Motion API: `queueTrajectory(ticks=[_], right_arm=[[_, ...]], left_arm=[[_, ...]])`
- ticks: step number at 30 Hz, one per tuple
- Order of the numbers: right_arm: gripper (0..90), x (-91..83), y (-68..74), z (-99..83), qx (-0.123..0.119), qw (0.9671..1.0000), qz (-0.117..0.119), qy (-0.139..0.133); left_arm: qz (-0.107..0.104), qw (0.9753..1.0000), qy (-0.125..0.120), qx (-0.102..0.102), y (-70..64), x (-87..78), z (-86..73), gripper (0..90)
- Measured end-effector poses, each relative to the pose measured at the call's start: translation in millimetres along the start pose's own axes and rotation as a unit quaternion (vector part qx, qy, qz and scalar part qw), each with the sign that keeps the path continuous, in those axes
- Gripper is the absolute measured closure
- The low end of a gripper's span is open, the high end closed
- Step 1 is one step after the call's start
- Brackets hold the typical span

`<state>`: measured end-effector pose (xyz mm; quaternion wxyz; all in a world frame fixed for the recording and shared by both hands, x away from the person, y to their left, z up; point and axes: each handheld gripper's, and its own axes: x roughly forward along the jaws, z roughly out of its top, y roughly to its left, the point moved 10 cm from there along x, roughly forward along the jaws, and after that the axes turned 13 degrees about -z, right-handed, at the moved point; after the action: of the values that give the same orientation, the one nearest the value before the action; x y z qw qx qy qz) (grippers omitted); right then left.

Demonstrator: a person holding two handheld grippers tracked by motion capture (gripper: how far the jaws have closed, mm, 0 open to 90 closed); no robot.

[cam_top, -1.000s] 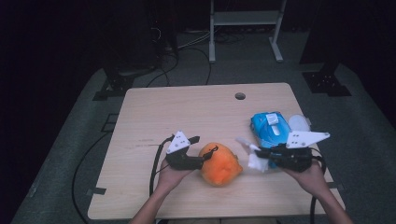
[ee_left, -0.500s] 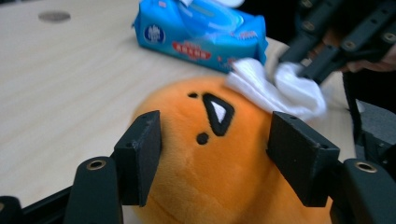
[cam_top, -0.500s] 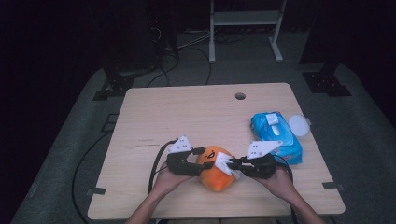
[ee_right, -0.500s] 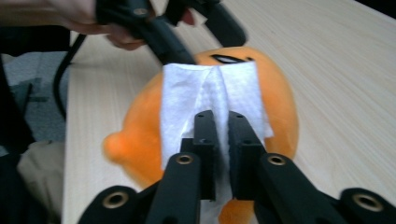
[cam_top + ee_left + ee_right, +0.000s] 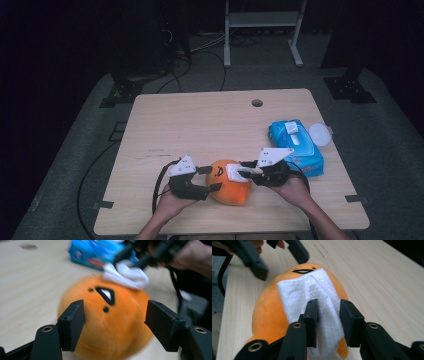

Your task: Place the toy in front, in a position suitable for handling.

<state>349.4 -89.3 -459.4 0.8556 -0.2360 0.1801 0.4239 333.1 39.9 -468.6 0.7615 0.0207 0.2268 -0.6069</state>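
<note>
At lower centre of the high view, the orange plush (image 5: 231, 184) lies between both grippers. The right gripper (image 5: 327, 315) view reveals its jaws clenched on a white wipe (image 5: 317, 293) draped over the plush; the left gripper (image 5: 115, 315), angled inward, straddles the plush with jaws spread.

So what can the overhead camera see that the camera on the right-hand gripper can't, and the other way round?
The high view takes in the whole table, the blue pack of wipes with a round white lid beside it, and the floor with its cables. The right gripper view gives a close look at the right gripper pinching a white wipe against the toy, with the wipe's dimpled texture plain. Both share the orange plush toy, the wipe laid on it, and the left gripper with its jaws spread around the toy.
</note>
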Motion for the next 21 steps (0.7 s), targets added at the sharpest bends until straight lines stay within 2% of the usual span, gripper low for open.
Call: queueTrajectory(ticks=[2,3,4,5,6,7,8,9,11,13,14,15,17,18,19,20,21], right_arm=[[63.1,-1.7,3.4,1.9,-0.027,0.9996,-0.004,-0.006],[60.3,-4.5,9.9,4.1,-0.057,0.9983,0.0,-0.011],[60.3,-4.5,9.9,4.1,-0.057,0.9983,0.0,-0.011],[59.4,-5.6,12.2,5.1,-0.069,0.9976,0.003,-0.013],[56.4,-7.9,16.1,6.7,-0.076,0.9969,0.014,-0.013],[56.4,-7.9,16.1,6.7,-0.076,0.9969,0.014,-0.013],[53.9,-10.1,20.5,9.2,-0.071,0.9968,0.033,-0.017],[53.9,-10.1,20.5,9.2,-0.071,0.9968,0.033,-0.017],[53.7,-7.3,28.0,10.9,-0.072,0.9959,0.052,-0.016],[55.2,-4.1,30.1,10.2,-0.077,0.9956,0.052,-0.012],[60.7,1.7,32.2,7.3,-0.071,0.9959,0.057,0.0],[60.7,1.7,32.2,7.3,-0.071,0.9959,0.057,0.0],[67.9,2.7,30.5,5.9,-0.041,0.9966,0.072,0.001],[71.4,2.6,28.9,5.0,-0.025,0.9966,0.078,0.0],[74.7,2.3,28.4,2.2,-0.004,0.9957,0.092,0.0],[74.7,2.3,28.4,2.2,-0.004,0.9957,0.092,0.0],[76.1,2.5,29.6,1.7,0.002,0.9951,0.098,-0.004]], left_arm=[[0.012,0.9999,-0.003,-0.003,1.8,4.7,-0.2,32.6],[0.022,0.9997,-0.002,-0.011,2.8,8.0,-0.8,33.2],[0.022,0.9997,-0.002,-0.011,2.8,8.0,-0.8,33.4],[0.025,0.9996,-0.003,-0.014,2.8,9.2,-0.4,33.4],[0.031,0.9994,-0.002,-0.016,2.6,10.8,0.6,33.4],[0.031,0.9994,-0.002,-0.016,2.6,10.8,0.6,33.4],[0.038,0.9992,0.0,-0.016,1.9,12.3,1.4,33.3],[0.038,0.9992,0.0,-0.016,1.9,12.3,1.4,33.3],[0.043,0.999,0.004,-0.013,-0.3,15.7,2.3,33.0],[0.043,0.999,0.01,-0.01,-0.5,16.2,2.1,32.1],[0.043,0.999,0.012,-0.008,-0.4,16.1,1.9,29.5],[0.038,0.9992,0.011,-0.008,-0.1,15.3,2.0,29.5],[0.019,0.9998,0.001,-0.008,0.5,12.1,5.0,23.2],[0.007,0.9999,-0.008,-0.01,1.3,10.2,8.5,17.5],[-0.007,0.9994,-0.033,-0.006,5.1,7.8,19.4,12.4],[-0.007,0.9994,-0.033,-0.006,5.1,7.8,19.4,11.2],[-0.013,0.9985,-0.054,-0.004,9.6,7.7,29.7,11.0]])
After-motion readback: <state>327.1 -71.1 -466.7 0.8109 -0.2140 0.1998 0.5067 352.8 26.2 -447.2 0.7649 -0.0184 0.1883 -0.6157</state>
